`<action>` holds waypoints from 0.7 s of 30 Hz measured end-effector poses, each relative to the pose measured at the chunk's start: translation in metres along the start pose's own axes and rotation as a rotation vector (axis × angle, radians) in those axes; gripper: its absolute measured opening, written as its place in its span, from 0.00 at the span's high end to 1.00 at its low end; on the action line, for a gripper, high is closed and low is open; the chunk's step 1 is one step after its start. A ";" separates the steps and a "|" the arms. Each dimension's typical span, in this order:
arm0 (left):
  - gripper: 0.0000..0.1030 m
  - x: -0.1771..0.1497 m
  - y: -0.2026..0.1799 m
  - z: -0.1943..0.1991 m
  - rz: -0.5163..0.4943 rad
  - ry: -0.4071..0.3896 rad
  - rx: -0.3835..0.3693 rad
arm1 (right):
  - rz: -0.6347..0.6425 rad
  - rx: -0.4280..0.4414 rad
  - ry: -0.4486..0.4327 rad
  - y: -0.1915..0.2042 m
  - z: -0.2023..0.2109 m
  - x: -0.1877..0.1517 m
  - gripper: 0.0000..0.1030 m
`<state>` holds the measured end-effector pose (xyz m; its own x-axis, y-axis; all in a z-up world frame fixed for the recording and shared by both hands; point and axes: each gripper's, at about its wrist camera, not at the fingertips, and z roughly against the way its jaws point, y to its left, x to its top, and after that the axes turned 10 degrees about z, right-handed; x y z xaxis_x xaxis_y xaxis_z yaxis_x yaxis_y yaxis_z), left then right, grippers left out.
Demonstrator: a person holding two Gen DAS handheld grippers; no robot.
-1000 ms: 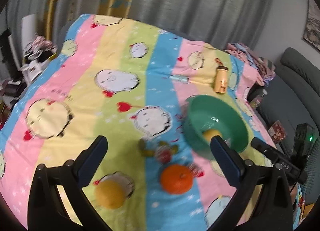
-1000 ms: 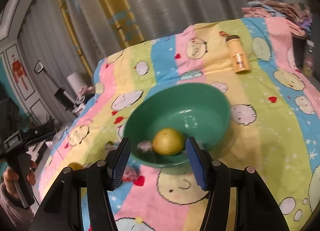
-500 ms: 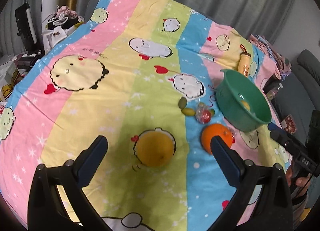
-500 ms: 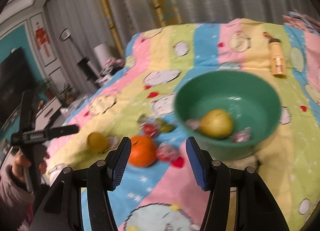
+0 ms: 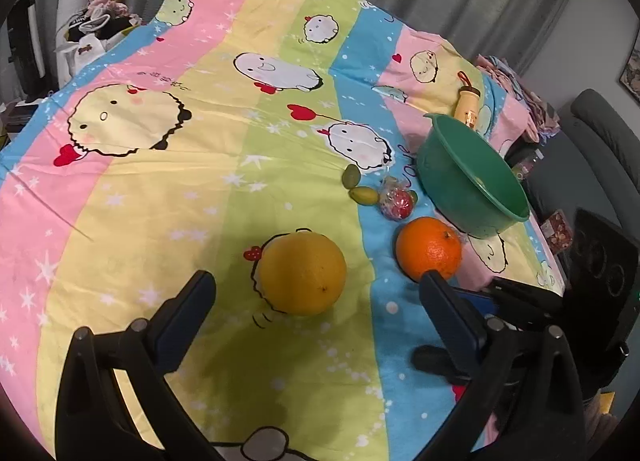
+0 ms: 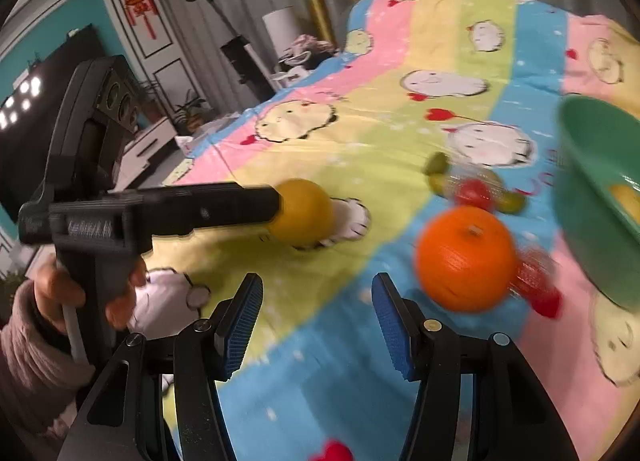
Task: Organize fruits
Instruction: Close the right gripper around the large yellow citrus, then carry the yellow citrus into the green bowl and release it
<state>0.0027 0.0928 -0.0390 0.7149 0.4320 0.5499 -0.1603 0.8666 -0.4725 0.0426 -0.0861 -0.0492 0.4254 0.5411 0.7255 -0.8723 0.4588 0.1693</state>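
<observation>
Fruit ahead, both my grippers empty and gaping over the bedspread.

My left gripper [image 5: 316,317] stands wide open with the yellow citrus [image 5: 302,274] sitting between the fingertips, untouched; my right gripper [image 6: 318,321] is half open on nothing, the orange [image 6: 466,257] just ahead and to its right. Both look firm, round and fairly heavy, likely to roll on this soft quilt [image 5: 192,189], so I'd squeeze across the widest middle. Green bowl [image 5: 472,177] waits beyond, one fruit inside. Small olives [image 5: 362,195] and a crinkly wrapped red sweet [image 5: 396,201] crowd the lane toward it.
</observation>
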 end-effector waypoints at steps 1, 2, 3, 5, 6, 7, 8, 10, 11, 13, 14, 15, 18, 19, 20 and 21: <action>0.02 0.001 0.001 -0.001 -0.002 0.004 -0.004 | 0.000 0.005 0.007 0.000 -0.008 0.004 0.44; 0.03 0.001 0.002 -0.002 -0.003 0.008 -0.007 | 0.001 -0.003 0.021 0.001 -0.015 0.008 0.44; 0.04 0.002 0.004 -0.004 -0.005 0.013 -0.013 | 0.008 -0.006 0.031 0.001 -0.023 0.013 0.44; 0.08 0.003 0.007 -0.006 -0.007 0.022 -0.020 | 0.012 0.000 0.041 0.001 -0.033 0.018 0.44; 0.09 0.005 0.009 -0.008 -0.004 0.031 -0.021 | 0.013 0.011 0.050 0.001 -0.039 0.020 0.44; 0.12 0.005 0.010 -0.010 -0.004 0.036 -0.024 | 0.014 0.018 0.055 0.001 -0.042 0.021 0.44; 0.17 0.005 0.011 -0.011 -0.003 0.042 -0.033 | 0.017 0.018 0.061 0.001 -0.047 0.023 0.44; 0.19 0.006 0.013 -0.015 -0.003 0.053 -0.040 | 0.028 0.024 0.071 0.002 -0.055 0.026 0.44; 0.20 0.006 0.013 -0.016 -0.003 0.055 -0.039 | 0.029 0.023 0.072 0.002 -0.058 0.027 0.44; 0.20 0.006 0.015 -0.019 0.003 0.067 -0.049 | 0.038 0.022 0.071 0.003 -0.061 0.029 0.44; 0.21 0.007 0.016 -0.020 0.006 0.073 -0.059 | 0.043 0.026 0.068 0.003 -0.063 0.031 0.44; 0.22 0.007 0.016 -0.021 0.007 0.075 -0.067 | 0.047 0.028 0.067 0.003 -0.065 0.033 0.44; 0.28 0.009 0.017 -0.023 0.013 0.082 -0.076 | 0.053 0.034 0.071 0.002 -0.068 0.036 0.44; 0.33 0.010 0.017 -0.024 0.017 0.084 -0.076 | 0.056 0.035 0.071 0.002 -0.069 0.037 0.44; 0.39 0.010 0.018 -0.024 0.023 0.090 -0.082 | 0.054 0.038 0.070 0.002 -0.070 0.037 0.44; 0.41 0.009 0.019 -0.025 0.026 0.093 -0.088 | 0.048 0.042 0.069 0.001 -0.071 0.037 0.44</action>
<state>0.0235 0.1070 -0.0600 0.7718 0.4254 0.4727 -0.1219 0.8285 -0.5466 0.0750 -0.0158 -0.0695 0.3975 0.6096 0.6858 -0.9007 0.4021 0.1647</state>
